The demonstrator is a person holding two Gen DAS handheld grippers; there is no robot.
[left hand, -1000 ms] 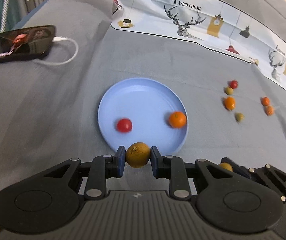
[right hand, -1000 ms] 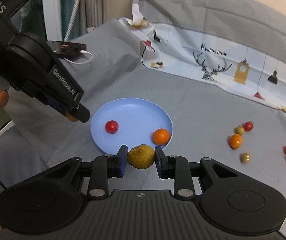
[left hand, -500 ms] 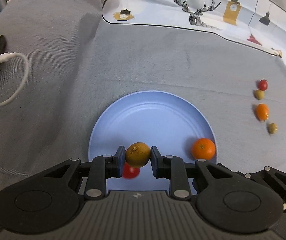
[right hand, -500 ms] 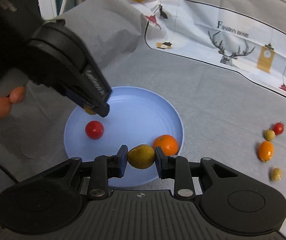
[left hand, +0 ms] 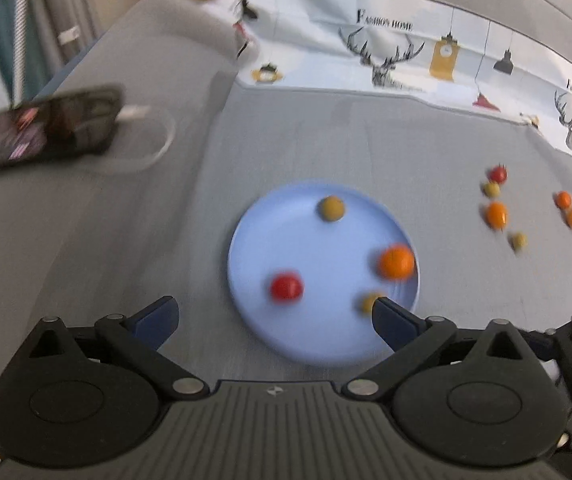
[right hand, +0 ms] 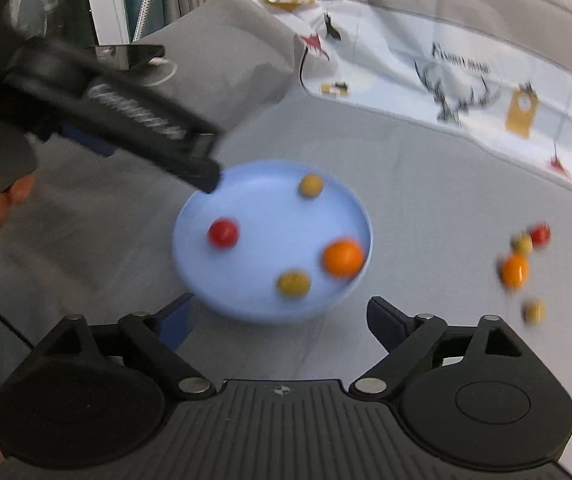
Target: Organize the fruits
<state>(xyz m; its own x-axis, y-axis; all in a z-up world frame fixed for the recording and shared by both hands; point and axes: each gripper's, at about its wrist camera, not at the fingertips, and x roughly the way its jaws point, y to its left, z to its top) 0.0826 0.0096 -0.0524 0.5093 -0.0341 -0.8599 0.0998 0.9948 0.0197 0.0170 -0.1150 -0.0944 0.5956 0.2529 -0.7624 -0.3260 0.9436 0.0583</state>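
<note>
Both the left tool and right tool have spread and dropped their yellowish fruits onto the plate, leaving six beside it to collect.

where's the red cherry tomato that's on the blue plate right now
The red cherry tomato sits on the left part of the blue plate in the right wrist view, apart from the orange on the right and the two yellow-green fruits.

Motion blur smears plate fruits — phone edge-cut
</note>
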